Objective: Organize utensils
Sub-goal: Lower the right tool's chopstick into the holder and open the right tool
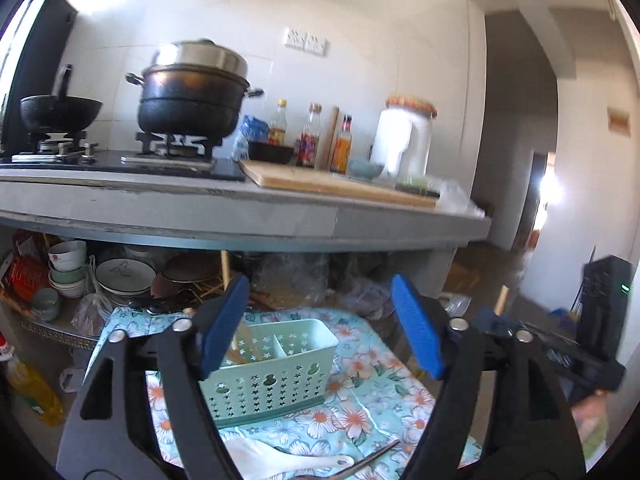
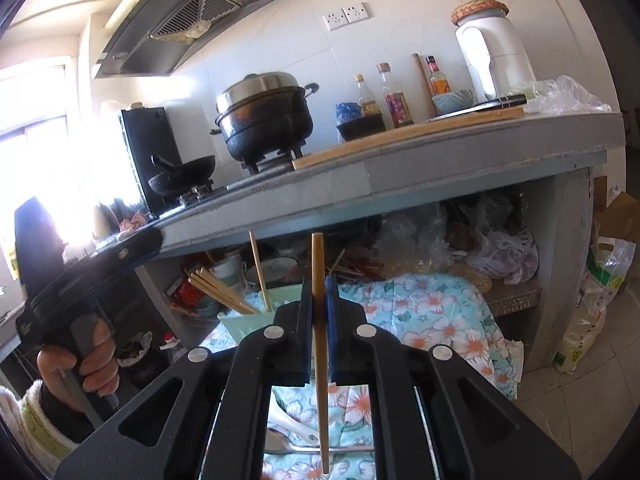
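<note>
Setting: a kitchen is shown, with a grey counter running across both views and a low surface in front of it covered by a floral cloth.
Utensil caddy: a pale mint-green plastic caddy is set on the floral cloth. Its walls are pierced with small star and gourd-shaped holes, and an inner divider splits it into compartments. From the left wrist view it is seen between the left gripper's fingers, partly hidden by the left blue pad.
Chopsticks in caddy: a bundle of light wooden chopsticks is seen leaning out of the caddy toward the left in the right wrist view, with one more stick standing nearly upright beside it.
Held chopstick: a single brown wooden chopstick is pinched upright in the right gripper. It is slim and smooth, extends above and below the pads, and is raised above the cloth, just beside the caddy.
Right gripper state: the blue pads are pressed together on the chopstick.
Left gripper state: the left gripper is spread wide, nothing between its blue pads, and is held above the cloth facing the caddy.
Loose utensils: a white ceramic spoon and a metal spoon are lying on the cloth, nearer the cameras than the caddy.
Counter top: a black lidded pot, a wok, a wooden cutting board and sauce bottles are seen above.
</note>
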The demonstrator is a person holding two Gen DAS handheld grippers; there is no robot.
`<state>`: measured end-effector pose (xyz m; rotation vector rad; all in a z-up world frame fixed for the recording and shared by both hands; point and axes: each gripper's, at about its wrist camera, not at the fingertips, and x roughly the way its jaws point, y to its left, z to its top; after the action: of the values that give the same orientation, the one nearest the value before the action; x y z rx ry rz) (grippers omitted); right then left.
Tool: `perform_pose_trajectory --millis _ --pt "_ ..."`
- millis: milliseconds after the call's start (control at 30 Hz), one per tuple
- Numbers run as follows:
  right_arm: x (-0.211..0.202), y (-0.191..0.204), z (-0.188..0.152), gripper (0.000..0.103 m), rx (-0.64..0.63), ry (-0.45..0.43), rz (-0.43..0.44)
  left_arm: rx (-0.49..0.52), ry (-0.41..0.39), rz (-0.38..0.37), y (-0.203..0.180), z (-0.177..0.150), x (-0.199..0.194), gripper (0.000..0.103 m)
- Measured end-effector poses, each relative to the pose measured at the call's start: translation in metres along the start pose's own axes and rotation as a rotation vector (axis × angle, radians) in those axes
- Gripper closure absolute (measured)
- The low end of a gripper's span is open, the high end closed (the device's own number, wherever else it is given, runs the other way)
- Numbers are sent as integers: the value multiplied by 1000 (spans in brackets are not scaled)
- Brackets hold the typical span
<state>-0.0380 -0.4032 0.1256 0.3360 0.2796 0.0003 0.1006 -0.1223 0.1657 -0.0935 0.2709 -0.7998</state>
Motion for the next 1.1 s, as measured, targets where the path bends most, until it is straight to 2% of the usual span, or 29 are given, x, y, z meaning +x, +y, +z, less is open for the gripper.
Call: perform_pose_trajectory --millis 100,233,367,500,633,833,900,967,1000,1100 --pt "3 9 20 97 -15 -48 16 -16 -17 2 9 -4 -23 23" --pt "19 22 50 97 -21 -110 52 -27 5 20 24 -22 -45 19" --pt "48 31 79 97 1 -157 94 -27 68 51 40 -48 -53 17" --pt "90 42 96 97 14 -175 96 -52 156 86 59 -80 -53 16" --pt "133 47 97 97 34 -156 83 -101 204 117 79 -104 -59 15" --pt "181 42 81 97 73 -135 30 -106 226 151 95 -115 -61 15" --pt "196 40 68 96 68 -98 10 -94 227 161 95 -116 -60 15" --pt "209 39 50 95 41 -23 5 -84 230 163 94 -118 -58 14" --pt "211 37 45 92 34 5 1 -82 234 161 93 -120 -57 14" --pt "200 30 33 60 41 24 0 -68 248 151 88 -123 -54 14"
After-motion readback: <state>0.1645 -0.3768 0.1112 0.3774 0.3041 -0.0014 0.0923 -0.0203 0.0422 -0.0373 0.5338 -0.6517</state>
